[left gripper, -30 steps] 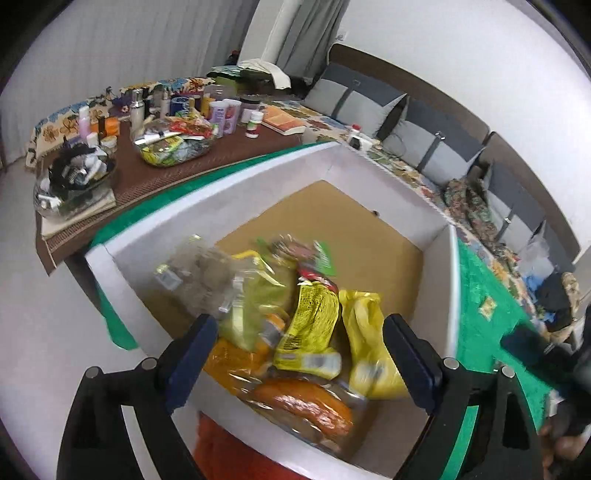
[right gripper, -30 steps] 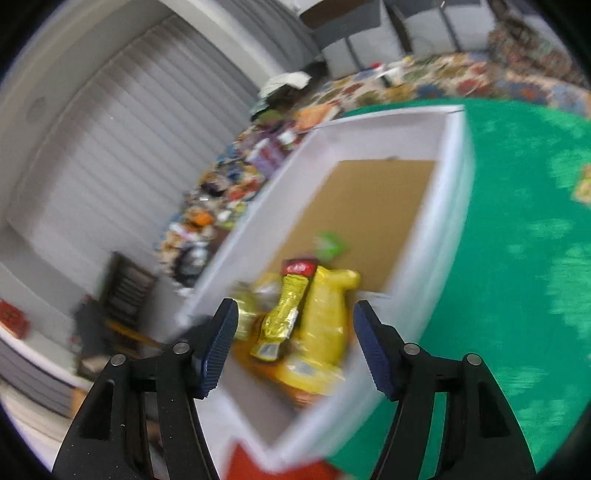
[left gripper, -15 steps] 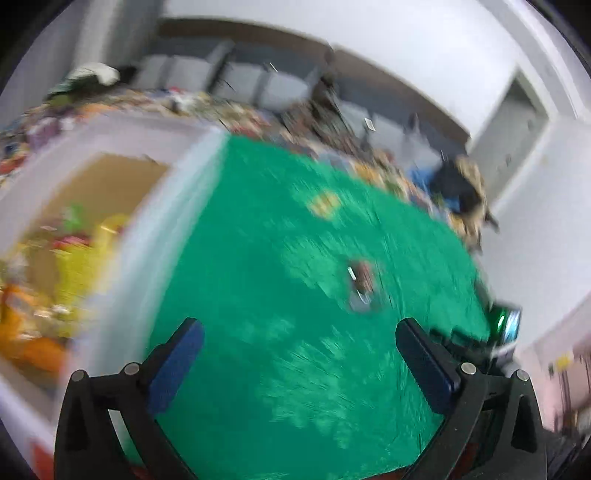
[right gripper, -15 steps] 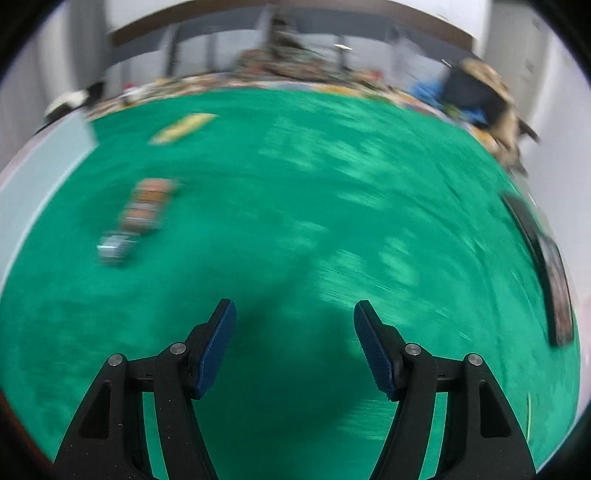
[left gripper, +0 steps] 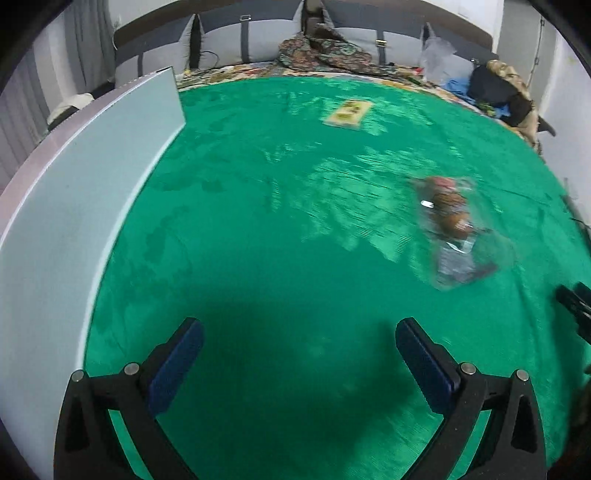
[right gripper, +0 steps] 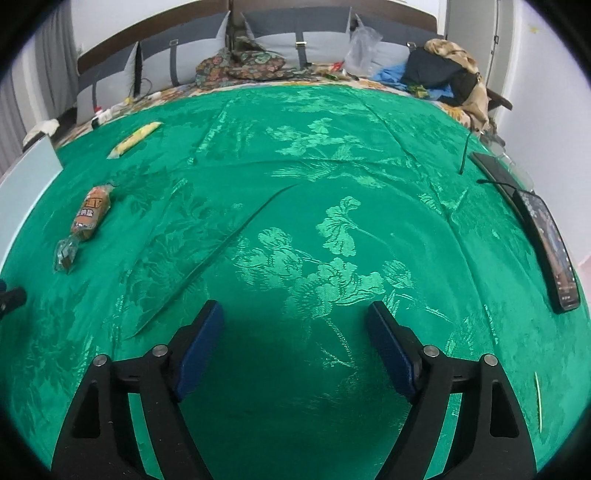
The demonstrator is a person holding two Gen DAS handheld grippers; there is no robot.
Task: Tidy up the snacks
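Observation:
A clear-wrapped brown snack pack (left gripper: 448, 212) lies on the green cloth (left gripper: 295, 229), ahead and to the right of my left gripper (left gripper: 295, 336), which is open and empty. In the right wrist view the same pack (right gripper: 90, 212) lies far left. A flat yellow packet (left gripper: 349, 110) rests further back, also visible as the yellow packet (right gripper: 136, 138). My right gripper (right gripper: 295, 321) hovers over bare cloth (right gripper: 332, 166), jaws opening, nothing between them. The white box wall (left gripper: 74, 206) stands at the left.
A dark phone or remote (right gripper: 550, 243) lies at the cloth's right edge beside a black cable (right gripper: 463, 155). Grey cushions (right gripper: 295, 33), patterned fabric (left gripper: 325, 51) and a heap of clothes (right gripper: 443, 70) line the back. The other gripper's tip (left gripper: 576, 306) shows at the right edge.
Both grippers swung away from the white box of snacks to the open green cloth. The right jaws stand wider than before. The snack pile is out of view now.

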